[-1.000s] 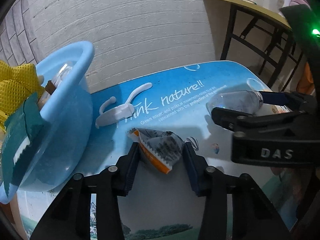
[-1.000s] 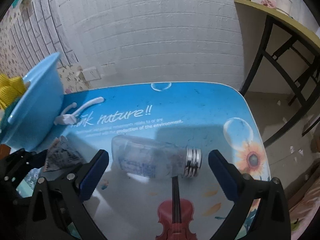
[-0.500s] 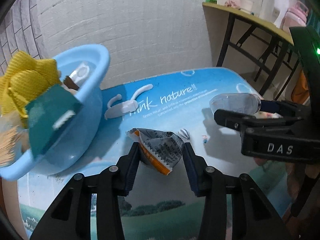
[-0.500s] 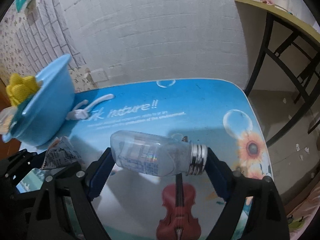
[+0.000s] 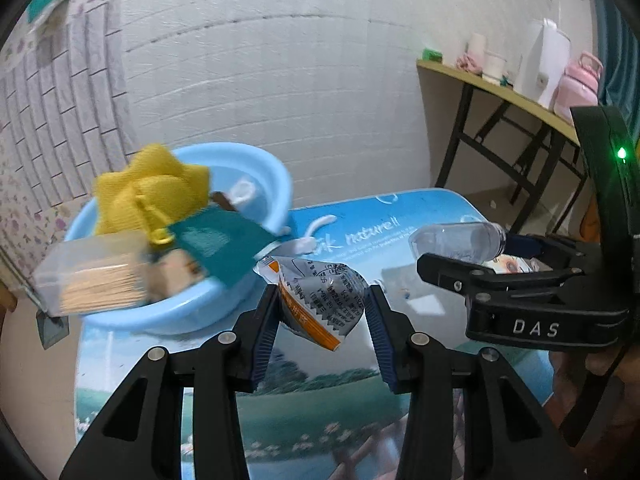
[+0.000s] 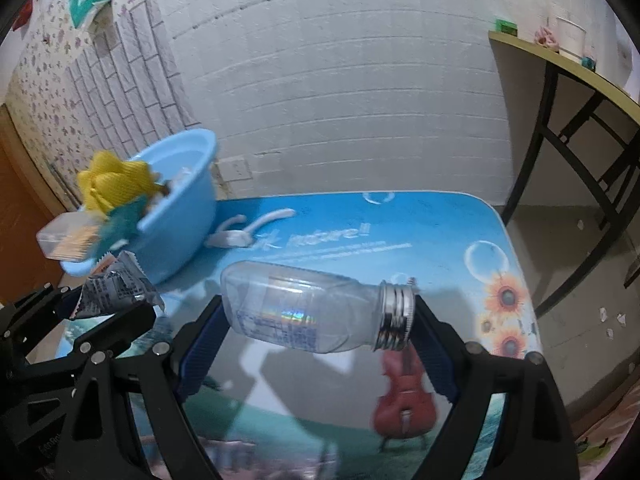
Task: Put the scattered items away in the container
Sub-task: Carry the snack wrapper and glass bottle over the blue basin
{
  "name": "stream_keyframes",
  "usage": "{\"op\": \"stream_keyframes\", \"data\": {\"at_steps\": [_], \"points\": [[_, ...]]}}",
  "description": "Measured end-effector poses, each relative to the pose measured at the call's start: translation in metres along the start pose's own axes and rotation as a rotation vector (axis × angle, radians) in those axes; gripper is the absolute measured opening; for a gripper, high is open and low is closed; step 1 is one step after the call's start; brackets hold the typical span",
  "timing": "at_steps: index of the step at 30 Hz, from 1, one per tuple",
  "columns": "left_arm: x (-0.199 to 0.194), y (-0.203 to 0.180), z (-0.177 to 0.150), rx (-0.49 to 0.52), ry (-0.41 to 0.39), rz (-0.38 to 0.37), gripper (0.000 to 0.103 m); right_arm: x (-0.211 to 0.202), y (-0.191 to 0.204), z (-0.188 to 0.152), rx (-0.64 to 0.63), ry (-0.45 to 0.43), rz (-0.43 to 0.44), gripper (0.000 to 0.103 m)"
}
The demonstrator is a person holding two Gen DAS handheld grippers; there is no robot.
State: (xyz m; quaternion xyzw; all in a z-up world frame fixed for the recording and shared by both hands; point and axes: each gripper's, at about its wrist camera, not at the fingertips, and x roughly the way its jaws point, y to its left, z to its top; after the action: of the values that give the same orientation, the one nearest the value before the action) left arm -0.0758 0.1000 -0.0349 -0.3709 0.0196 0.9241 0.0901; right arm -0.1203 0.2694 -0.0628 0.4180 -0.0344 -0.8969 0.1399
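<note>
Left wrist view: left gripper (image 5: pixel 322 316) pinching crumpled snack packet (image 5: pixel 320 300), lifted clear of worktop (image 5: pixel 400 216). Blue basin (image 5: pixel 276 184) already loaded: yellow mesh pouch (image 5: pixel 152 184), teal pack (image 5: pixel 224 240), clear toothpick box (image 5: pixel 92 276). White hook (image 5: pixel 308 236) left lying beside basin, not yet tidied. Compared with a second earlier: packet raised, basin seen from higher.

Right wrist view: right gripper (image 6: pixel 320 316) clamped endwise on clear bottle (image 6: pixel 304 312), jaws narrowed from a wider spread within the past second; bottle formerly flat on worktop, now carried above it. Both items judged bound for basin.
</note>
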Motion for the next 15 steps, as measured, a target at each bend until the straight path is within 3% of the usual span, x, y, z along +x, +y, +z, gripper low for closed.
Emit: {"op": "stream_keyframes", "data": {"at_steps": [6,15], "points": [[-0.026,0.035,-0.007,-0.074,-0.037,0.031,0.042,-0.006,0.041,0.000,-0.062,-0.003,0.075,0.088],[-0.035,0.089,-0.013,-0.171,-0.043,0.098,0.042,-0.011,0.091,0.004,-0.159,-0.025,0.148,0.088]]}}
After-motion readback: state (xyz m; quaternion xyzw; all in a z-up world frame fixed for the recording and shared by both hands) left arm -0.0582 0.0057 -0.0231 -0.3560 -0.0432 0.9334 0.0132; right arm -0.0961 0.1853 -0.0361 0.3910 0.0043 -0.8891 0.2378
